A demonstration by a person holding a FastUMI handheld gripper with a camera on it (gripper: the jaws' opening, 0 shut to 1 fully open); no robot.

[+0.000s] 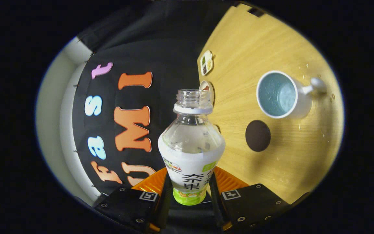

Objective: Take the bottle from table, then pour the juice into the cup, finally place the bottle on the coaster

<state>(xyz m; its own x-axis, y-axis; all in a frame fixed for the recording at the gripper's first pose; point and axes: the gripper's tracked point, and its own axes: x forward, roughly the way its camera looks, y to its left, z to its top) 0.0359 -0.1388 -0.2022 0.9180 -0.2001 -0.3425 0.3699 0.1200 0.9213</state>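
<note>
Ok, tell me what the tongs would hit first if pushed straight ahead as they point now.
Nothing new: the tongs are already shut on the open juice bottle. Beyond its neck lies the booth's black cloth wall, probably first, though depth is unclear.

The light wood-grain surface (265,48) carries a white cup (282,95) with a pale blue inside, its handle pointing away from the booth wall; just beside the cup lies a dark round coaster (257,135); water droplets (304,66) are scattered around both; two small stickers (206,62) sit near the surface's edge by the wall.
</note>
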